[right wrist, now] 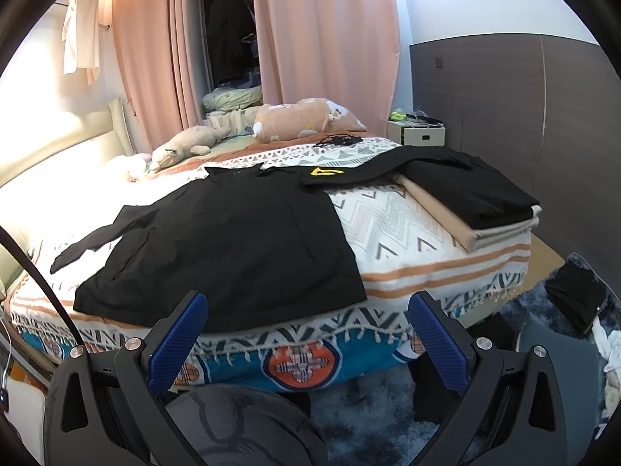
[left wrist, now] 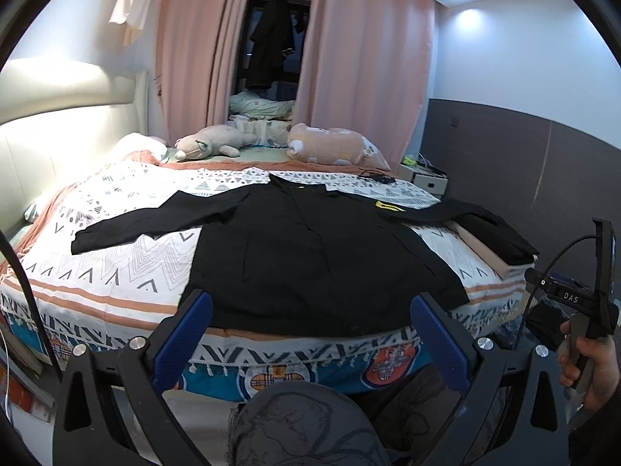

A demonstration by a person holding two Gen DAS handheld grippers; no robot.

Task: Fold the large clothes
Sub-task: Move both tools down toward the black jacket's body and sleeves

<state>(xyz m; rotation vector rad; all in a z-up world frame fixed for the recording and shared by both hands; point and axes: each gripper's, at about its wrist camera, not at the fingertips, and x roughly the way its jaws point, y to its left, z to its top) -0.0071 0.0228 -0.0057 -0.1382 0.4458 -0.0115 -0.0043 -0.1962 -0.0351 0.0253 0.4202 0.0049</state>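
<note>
A: From where I stand, the black shirt (left wrist: 310, 248) lies flat on the bed (left wrist: 116, 209), front side up I think, both sleeves stretched out. The left sleeve (left wrist: 132, 225) points to about 9 o'clock, the right sleeve (right wrist: 372, 173) to about 2 o'clock.

B: And the two tools?

A: The left hand-held gripper (left wrist: 310, 334) is spread wide and empty, hanging in front of the hem. The right hand-held gripper (right wrist: 306, 330) is the same: jaws apart, holding nothing, not touching the cloth.

B: What may go wrong from here?

A: Several things, in my opinion. The hem lies just at the bed edge, so a careless pull toward the person can drag the shirt off to the floor. The cloth looks thin and smooth; the pads can pinch only one layer, or also the patterned bedspread (right wrist: 388, 225) under it. Also the right sleeve ends on the folded stack (right wrist: 477, 202) at 3 o'clock, so lifting it roughly can disturb that pile.

B: Any containers?

A: No real one on the bed. Behind the plush toys (left wrist: 217, 141), at 12 o'clock, something like a cloth basket holds bedding, but I cannot tell surely. The small bedside cabinet (right wrist: 419, 134) carries little things on top; they are too small to name.
</note>
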